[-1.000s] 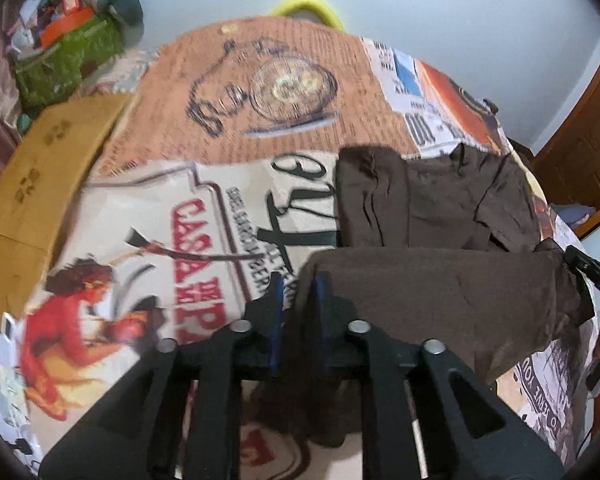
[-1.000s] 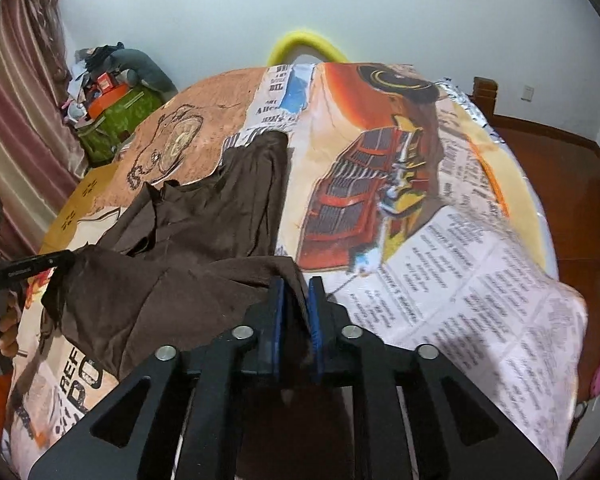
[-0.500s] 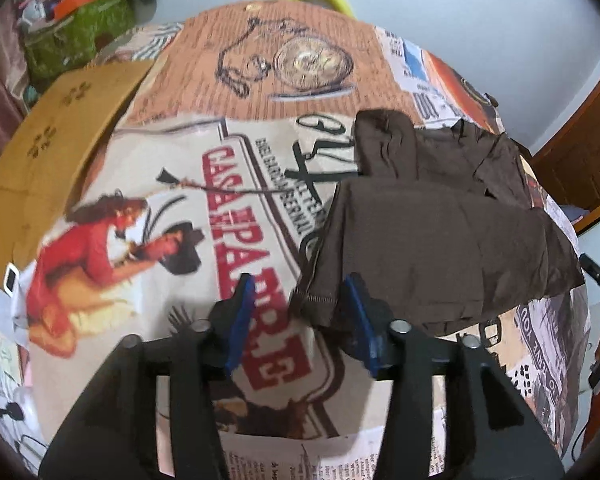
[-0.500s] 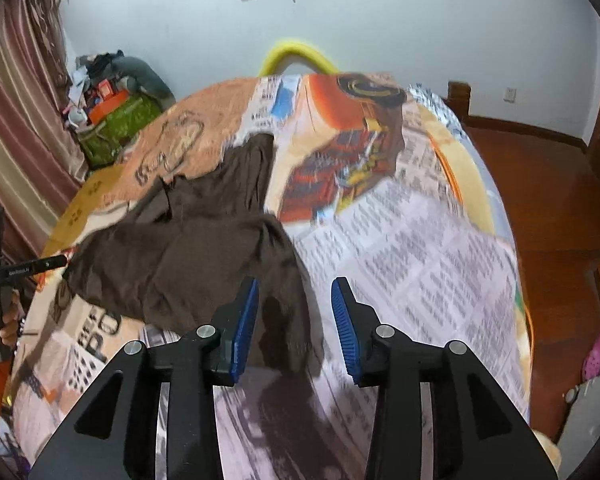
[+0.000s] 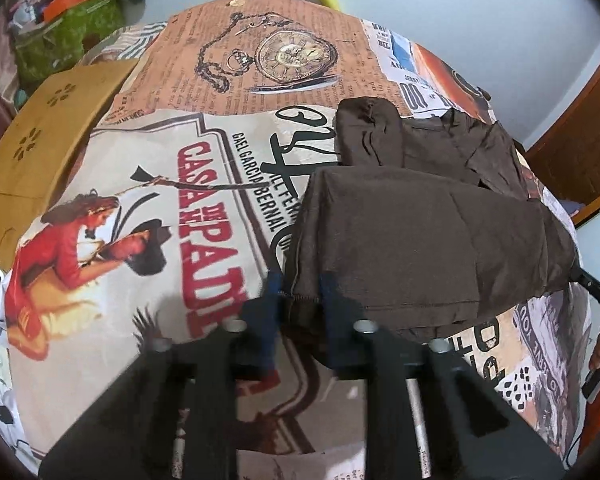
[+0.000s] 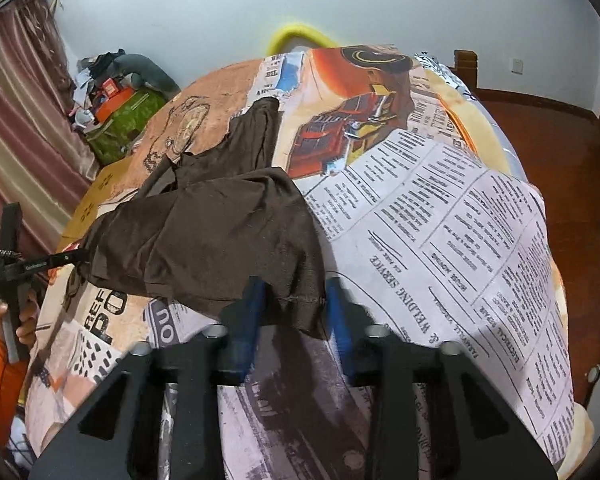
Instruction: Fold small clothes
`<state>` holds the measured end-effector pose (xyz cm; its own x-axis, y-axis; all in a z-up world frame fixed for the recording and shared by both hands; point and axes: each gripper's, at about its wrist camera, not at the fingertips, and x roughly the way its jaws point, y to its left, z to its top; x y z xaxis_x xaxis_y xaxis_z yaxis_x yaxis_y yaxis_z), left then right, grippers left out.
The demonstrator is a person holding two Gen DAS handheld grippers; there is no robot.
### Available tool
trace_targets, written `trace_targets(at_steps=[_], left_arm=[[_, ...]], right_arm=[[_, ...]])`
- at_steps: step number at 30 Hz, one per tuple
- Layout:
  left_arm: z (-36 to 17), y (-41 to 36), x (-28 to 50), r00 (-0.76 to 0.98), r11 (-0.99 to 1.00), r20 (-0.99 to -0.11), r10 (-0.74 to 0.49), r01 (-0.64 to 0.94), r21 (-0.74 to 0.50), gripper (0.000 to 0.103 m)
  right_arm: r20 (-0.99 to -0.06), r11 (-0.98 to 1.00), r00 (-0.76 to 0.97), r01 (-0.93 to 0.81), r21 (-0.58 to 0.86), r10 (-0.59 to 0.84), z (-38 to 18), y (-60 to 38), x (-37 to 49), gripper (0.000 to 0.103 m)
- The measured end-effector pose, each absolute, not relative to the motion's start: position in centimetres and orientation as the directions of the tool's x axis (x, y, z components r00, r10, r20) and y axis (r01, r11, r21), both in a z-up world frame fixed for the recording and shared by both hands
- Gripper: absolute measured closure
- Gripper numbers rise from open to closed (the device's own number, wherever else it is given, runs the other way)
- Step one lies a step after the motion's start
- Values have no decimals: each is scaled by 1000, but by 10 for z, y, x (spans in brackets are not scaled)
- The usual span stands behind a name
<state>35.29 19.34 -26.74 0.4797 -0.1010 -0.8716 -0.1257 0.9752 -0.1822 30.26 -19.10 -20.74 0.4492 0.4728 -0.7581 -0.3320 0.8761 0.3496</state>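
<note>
- Brown garment (image 5: 420,240), a small dark T-shirt by the look of it, lies on a bed under a printed bedspread (image 5: 140,208); its near half is doubled over the far half, where a sleeve (image 5: 364,132) pokes out.
- Left tool (image 5: 298,300) straddles the near left corner of the hem; its blue pads are blurred and closing, with cloth between them but, as far as I can tell, not yet pinched.
- Right tool (image 6: 294,304) does the same at the near right hem corner (image 6: 300,300), jaws closing around the fabric with a visible gap on each side.
- Judged from here, the next fold depends on both corners being caught evenly.
- Risk: each tool may close on only the top layer, so the doubled cloth separates when lifted.
- Risk: a pad could also pinch the bedspread beneath and drag it up with the shirt.
- Risk: the right corner sags over the tool, so a shallow bite may slip off.
</note>
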Motion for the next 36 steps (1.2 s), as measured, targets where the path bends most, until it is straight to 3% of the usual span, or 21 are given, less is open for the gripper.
trace_targets(at_steps=[2,5,14,19,36], left_arm=[[-265,191,352,484,980,-872,-79,-123,-157,91],[-255,190,346,502,984,-862,-65,-114,-141,94],[-207,185,341,591,981,-801,-96,-81,-178,95],[-183,184,369,644,981,-763,-52,-108,-158,95],[-204,220,499,630,950,-774,63,-276,-148,97]], right_arm=[[-757,875,450,-335,349,474,-208,-190,302,93],[-744,875,470,-337,347,476,-203,-193,299,96],[-667,841,517,-393,371,536,-166,-193,300,97],[-631,835,551,-420,356,546,-143,-183,325,97],[-626,895,640,-345,283,445,-143,-140,437,97]])
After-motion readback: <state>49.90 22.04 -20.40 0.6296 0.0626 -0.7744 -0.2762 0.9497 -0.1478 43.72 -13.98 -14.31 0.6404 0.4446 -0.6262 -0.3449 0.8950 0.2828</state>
